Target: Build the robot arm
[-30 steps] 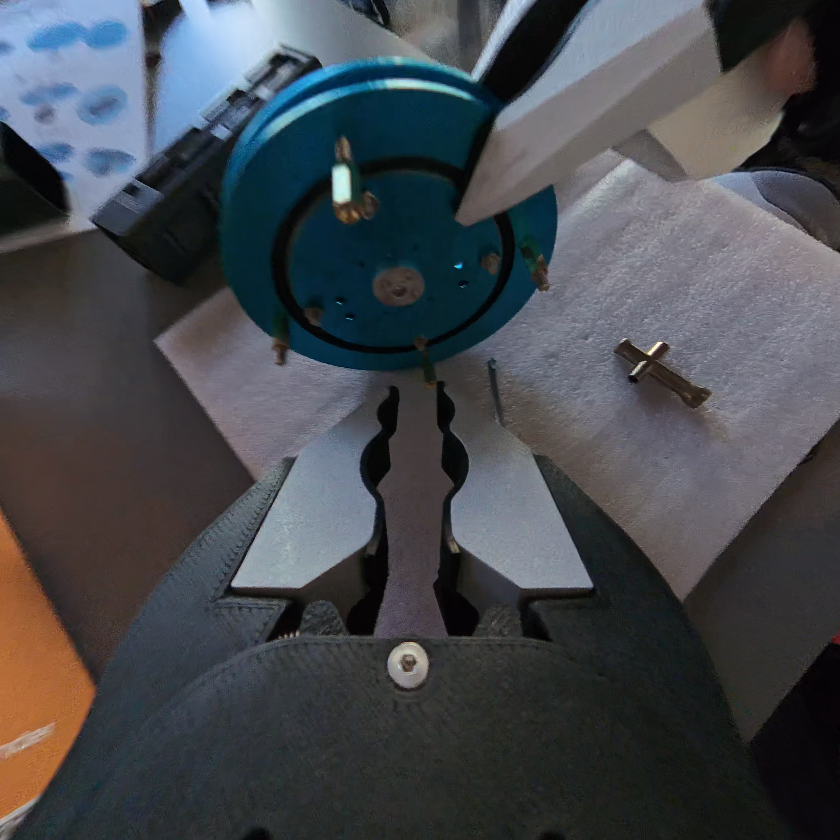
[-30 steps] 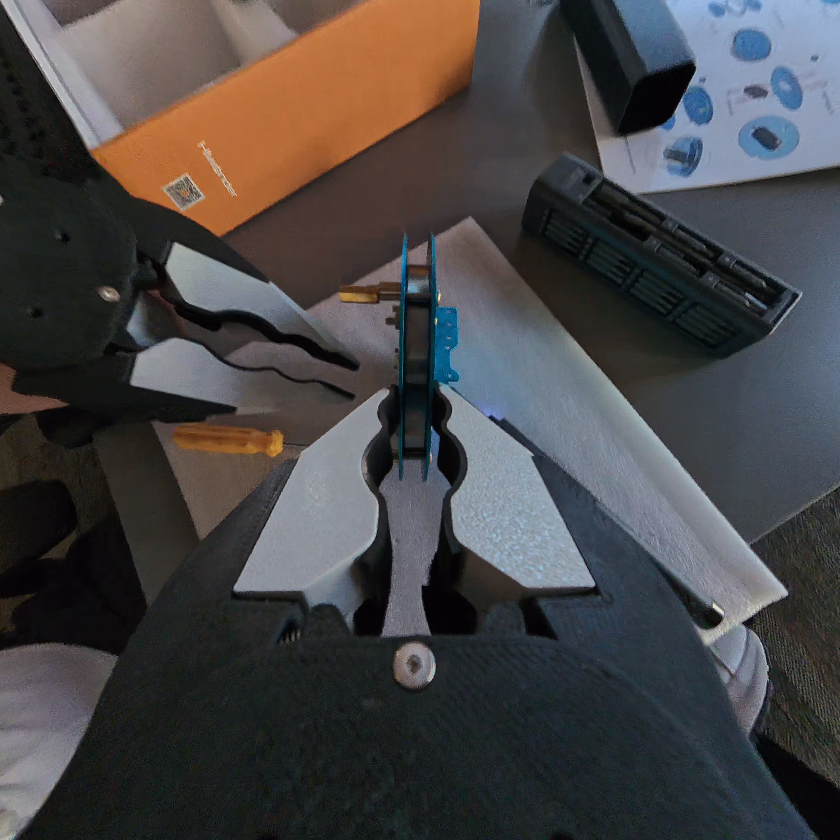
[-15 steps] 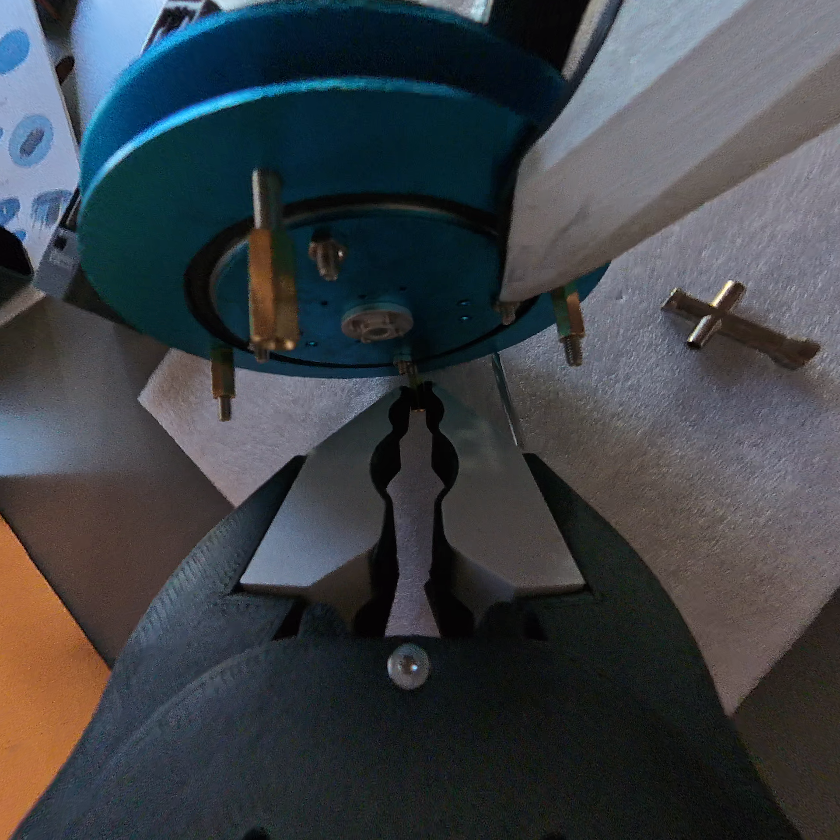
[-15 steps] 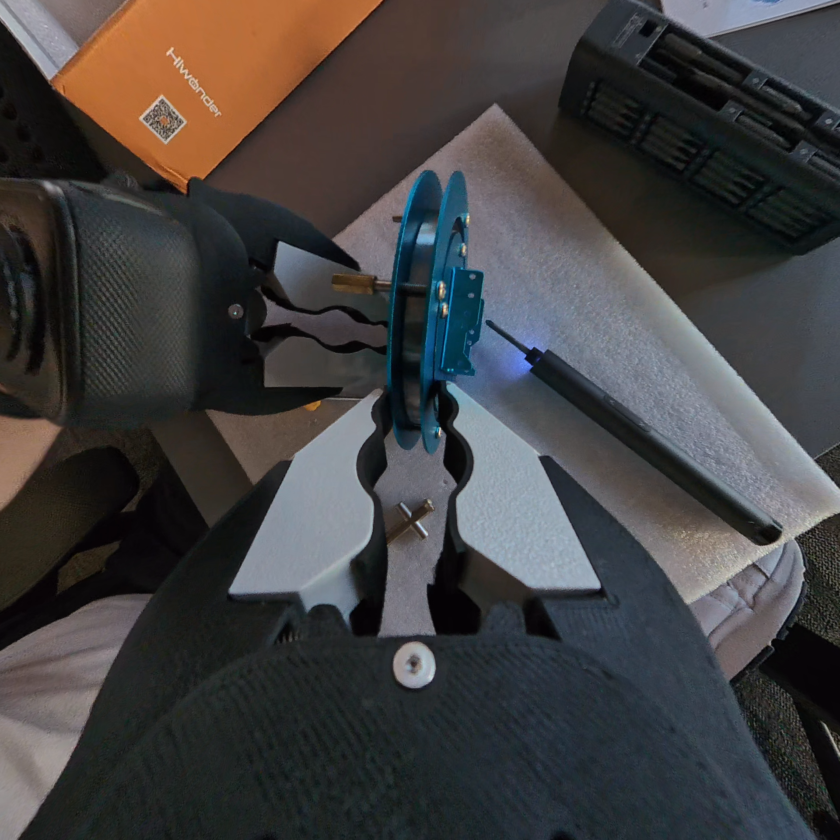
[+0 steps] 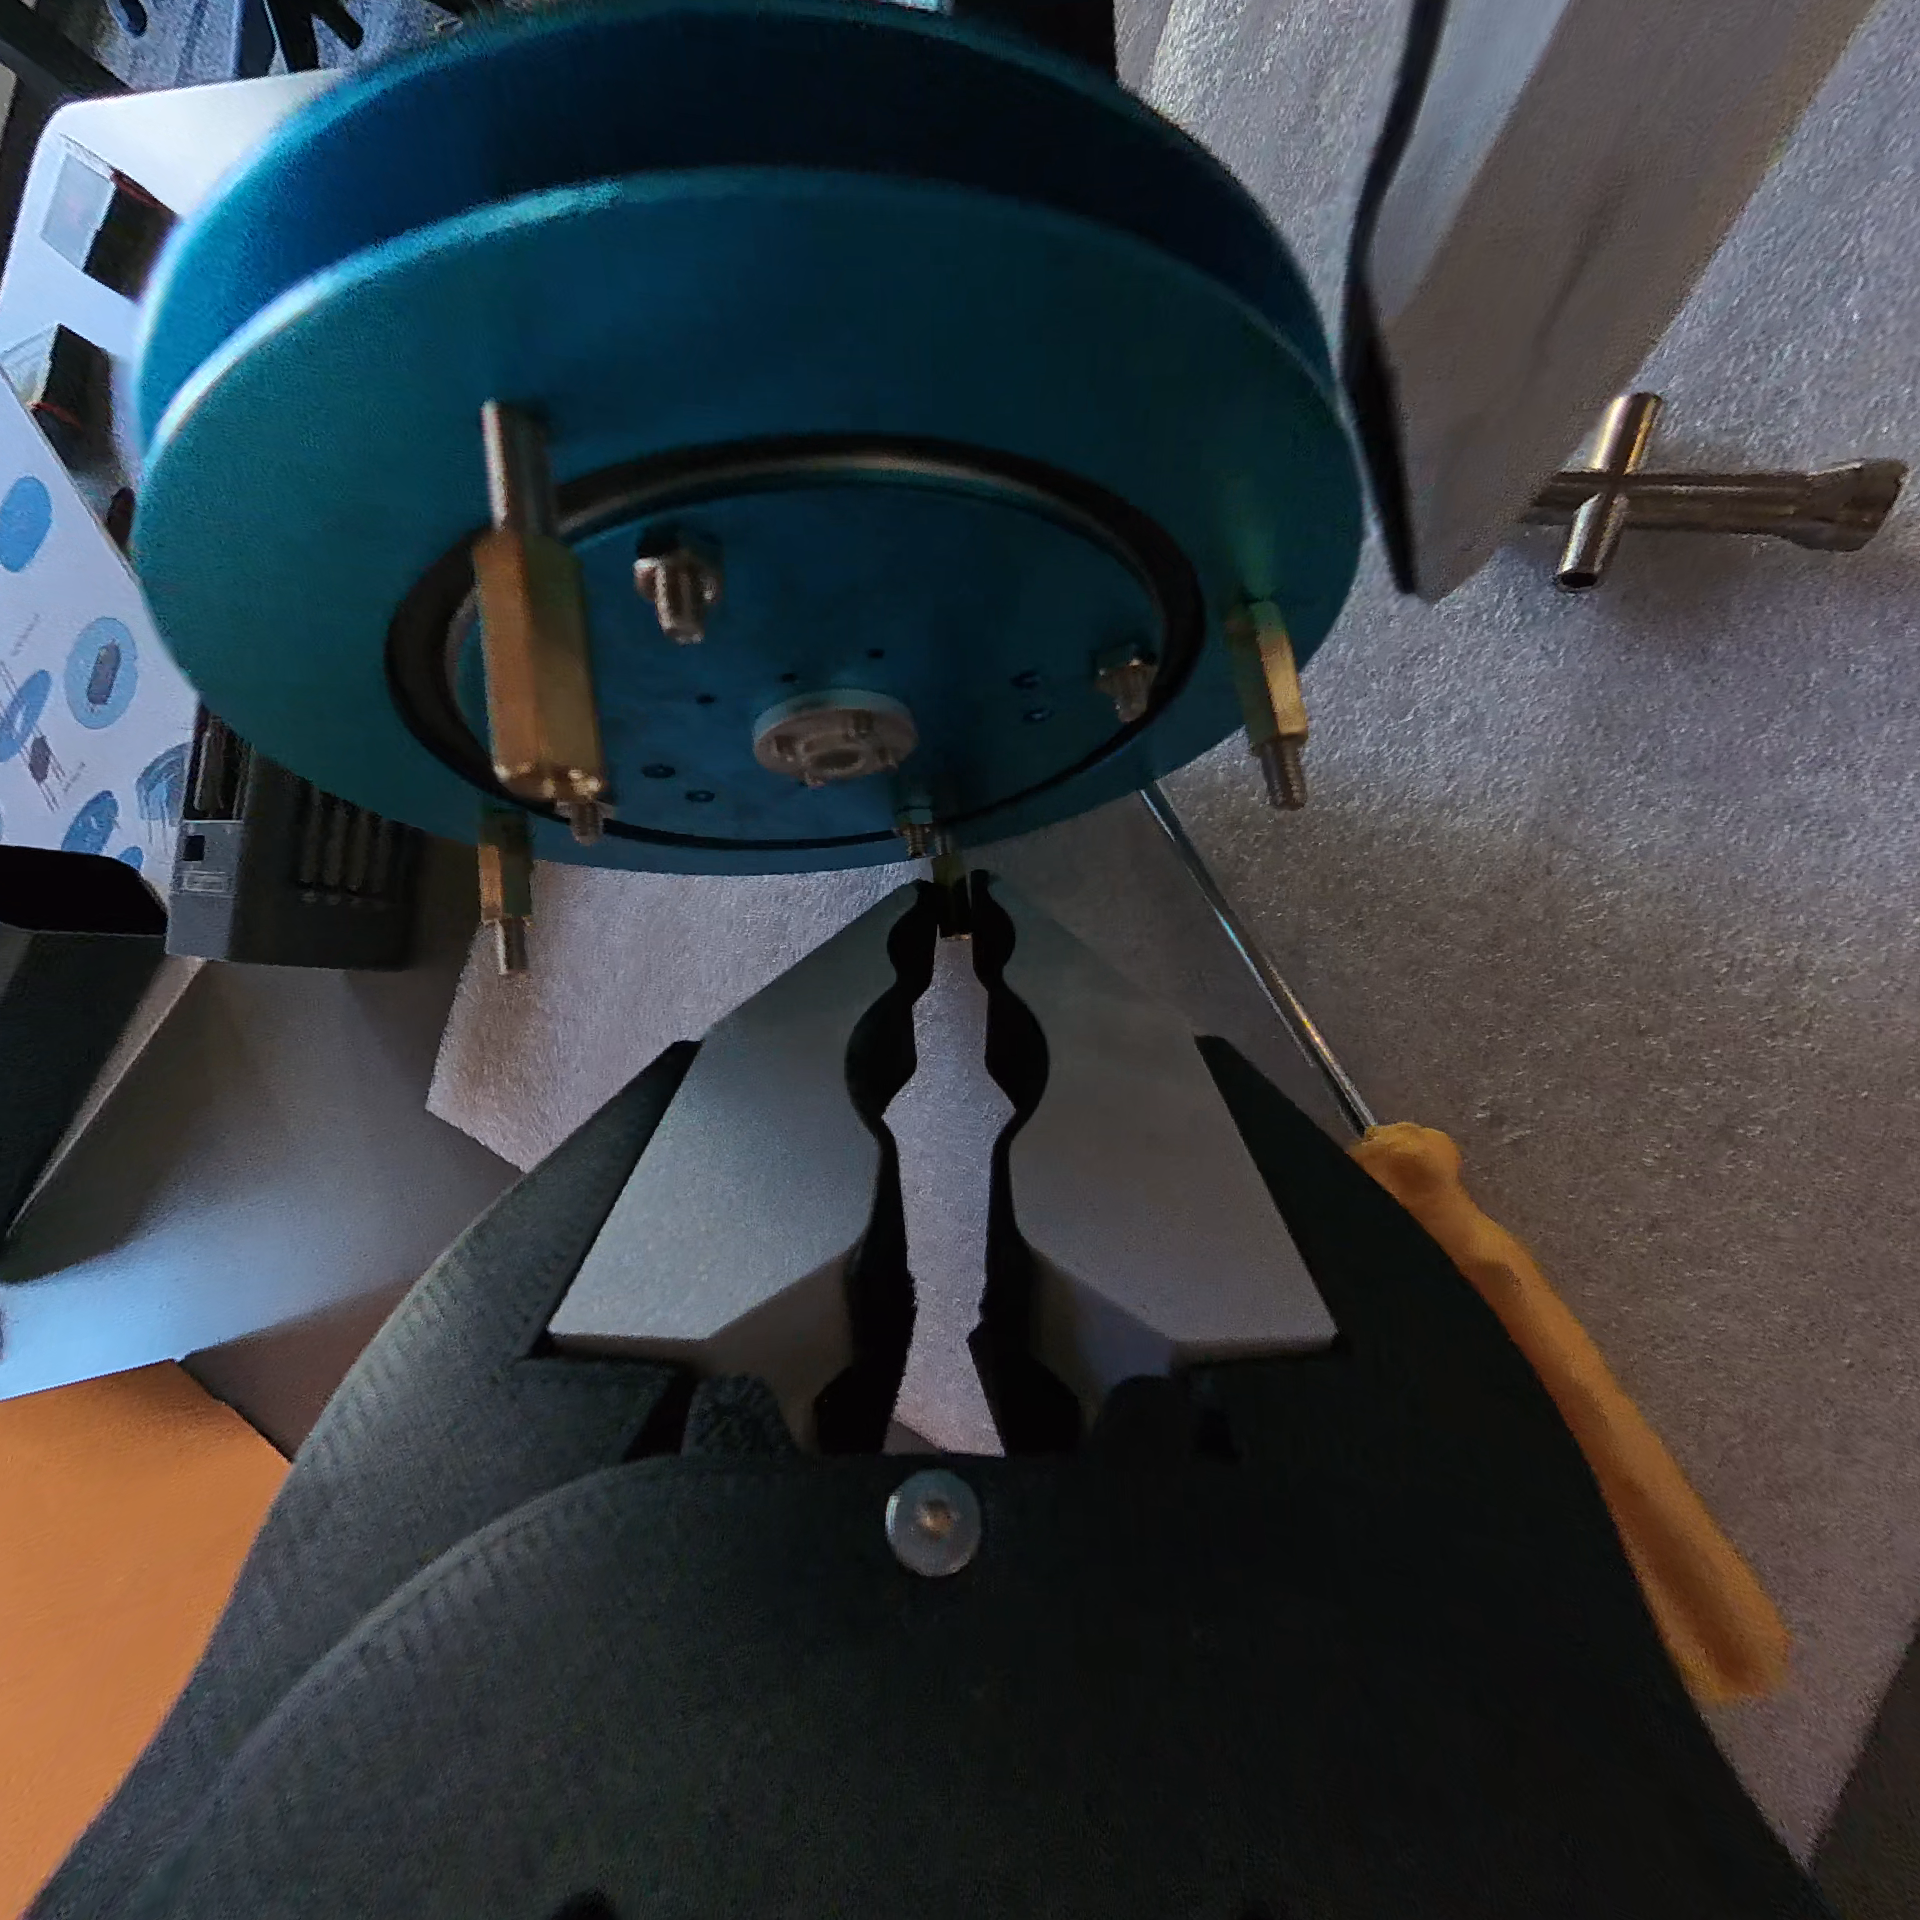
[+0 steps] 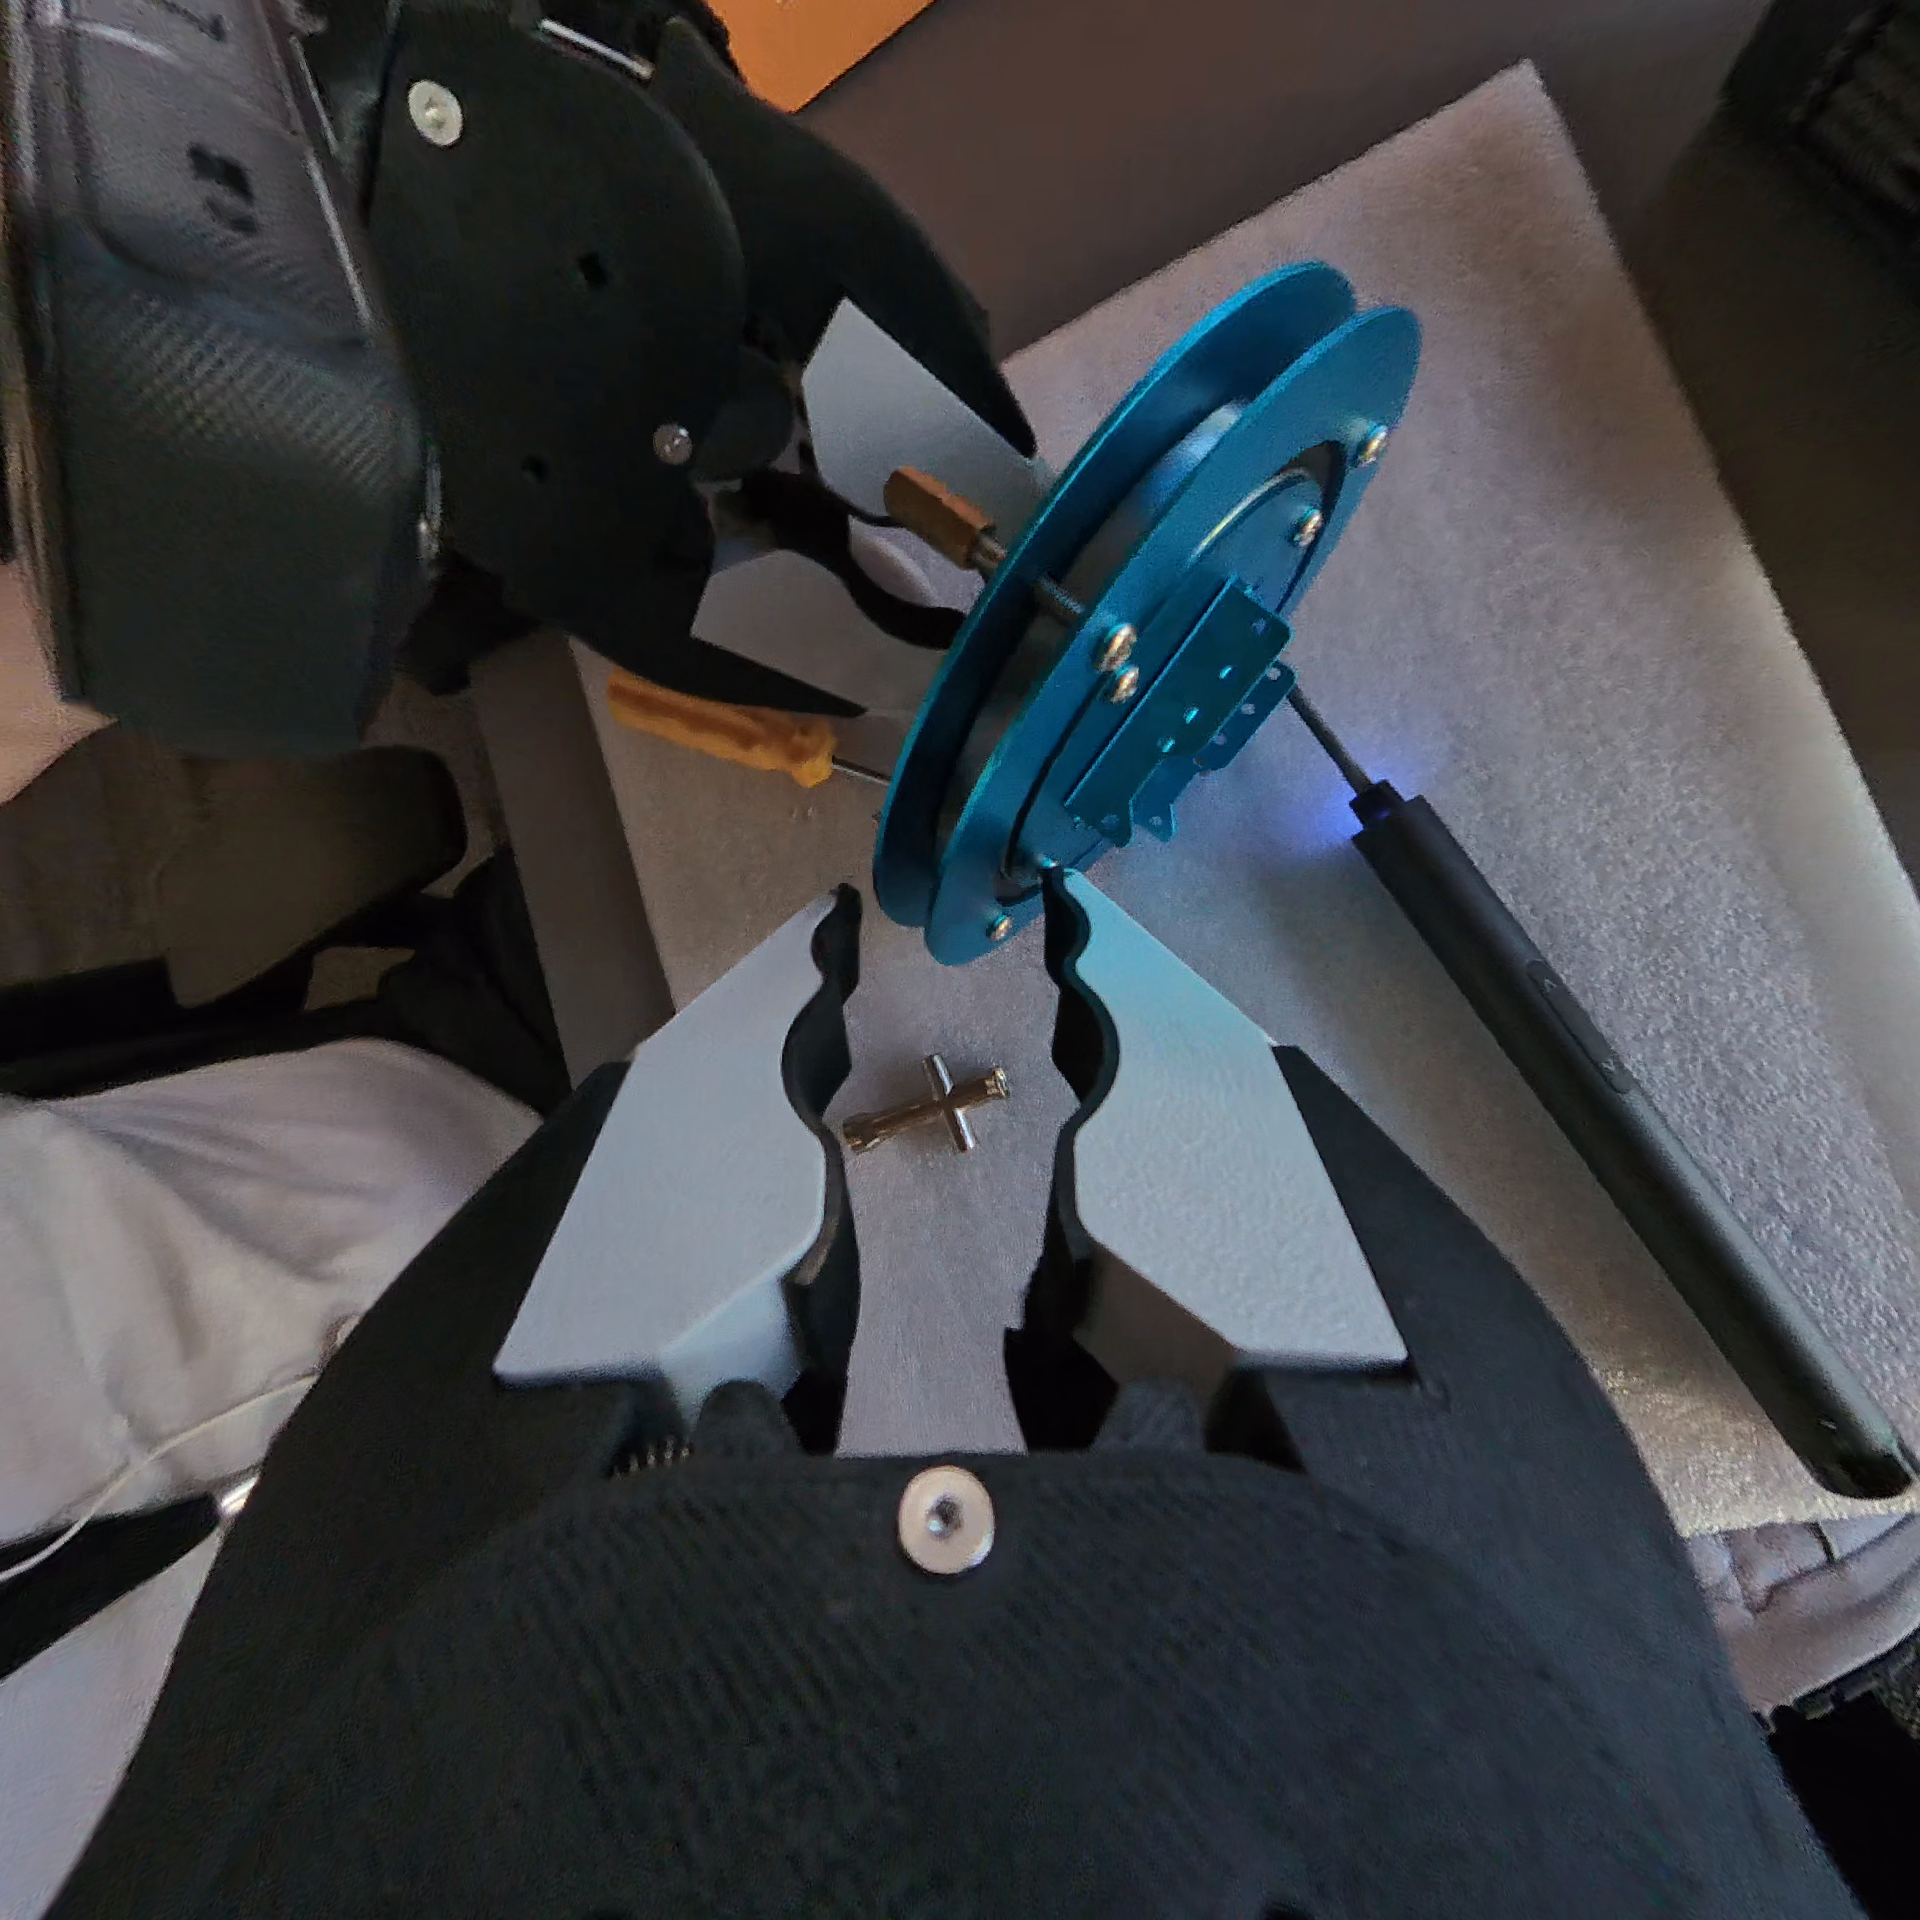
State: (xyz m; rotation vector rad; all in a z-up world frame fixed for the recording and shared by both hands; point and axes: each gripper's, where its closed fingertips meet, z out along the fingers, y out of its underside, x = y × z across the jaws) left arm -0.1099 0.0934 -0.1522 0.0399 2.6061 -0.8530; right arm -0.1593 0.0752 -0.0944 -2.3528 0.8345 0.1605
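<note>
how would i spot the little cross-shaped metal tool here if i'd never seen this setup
Find the white foam mat on the dark table. On it, the cross-shaped metal tool lies flat, framed between the right gripper's open fingers, below the blue disc assembly. It is the only silvery cross: the orange-handled screwdriver and the black electric screwdriver are both straight sticks.

The blue disc runs off the top edge of the left wrist view, its far rim blurred. At right, the right gripper's finger hides the near arm of the metal cross. The left gripper covers part of the screwdriver. The printed sheet at left is cut off and blurred.
</note>
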